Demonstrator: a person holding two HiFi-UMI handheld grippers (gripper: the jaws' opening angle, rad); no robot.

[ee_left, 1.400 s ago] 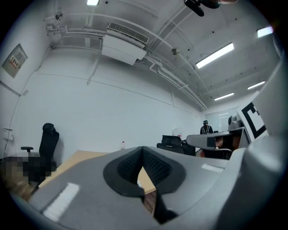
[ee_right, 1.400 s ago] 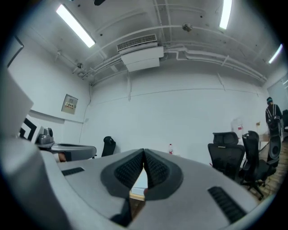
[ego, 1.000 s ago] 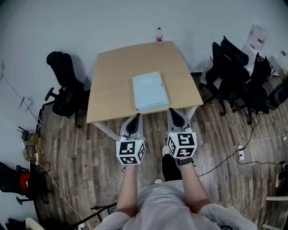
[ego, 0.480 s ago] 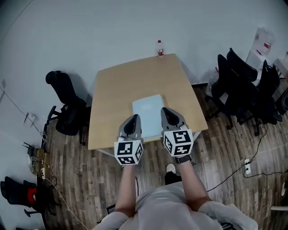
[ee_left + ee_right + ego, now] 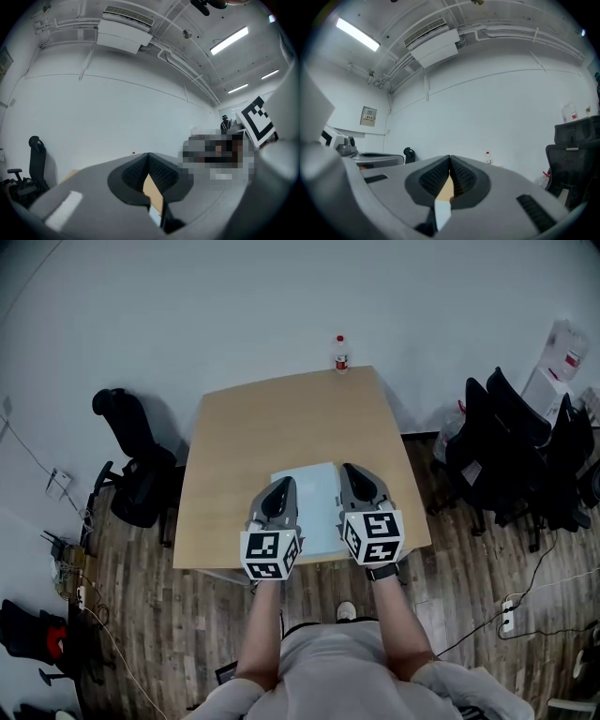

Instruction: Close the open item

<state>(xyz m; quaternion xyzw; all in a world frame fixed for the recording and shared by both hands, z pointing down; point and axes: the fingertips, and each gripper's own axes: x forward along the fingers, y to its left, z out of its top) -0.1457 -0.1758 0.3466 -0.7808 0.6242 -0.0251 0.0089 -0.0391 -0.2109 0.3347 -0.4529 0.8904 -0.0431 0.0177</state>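
While both grippers hang over the near half of the surface point(image 5: 246, 427), the pale blue item point(image 5: 317, 504) lies flat beneath and between them. The left gripper point(image 5: 283, 483) covers its left edge and the right gripper point(image 5: 350, 470) its right part. Whether it lies open I cannot tell.

The left gripper point(image 5: 149, 157) is clenched, tips meeting with nothing held. The right gripper point(image 5: 450, 159) is clenched the same way and is also empty. Below each pair of tips a slit shows tan surface and a pale strip of the item point(image 5: 442, 213).

A second ago both grippers stood short of the surface's near edge, with the item wholly ahead of them. Half a second ago they had reached its near part. Now they reach further along it, and the surface sits closer under the person. A bottle point(image 5: 339, 352) stands at the far edge, well beyond the grippers.
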